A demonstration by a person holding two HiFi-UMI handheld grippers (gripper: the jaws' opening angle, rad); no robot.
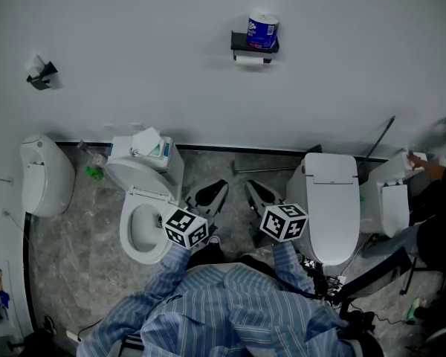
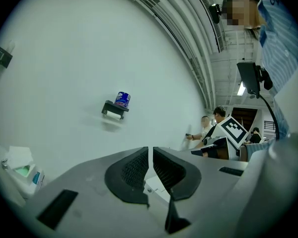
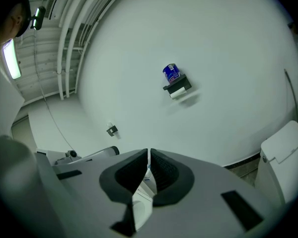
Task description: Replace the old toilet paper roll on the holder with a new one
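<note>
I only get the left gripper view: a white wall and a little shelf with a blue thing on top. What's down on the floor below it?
Observer: The head view shows an open toilet down to the left and a closed toilet down to the right.
Visitor: And the other gripper, is it carrying anything?
Observer: No. The right gripper view shows the right gripper shut, with nothing between its jaws.

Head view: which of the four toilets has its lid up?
The second toilet from the left, beside the left gripper: its bowl shows open, with a tissue pack on its tank. The other three toilets have lids down.
</note>
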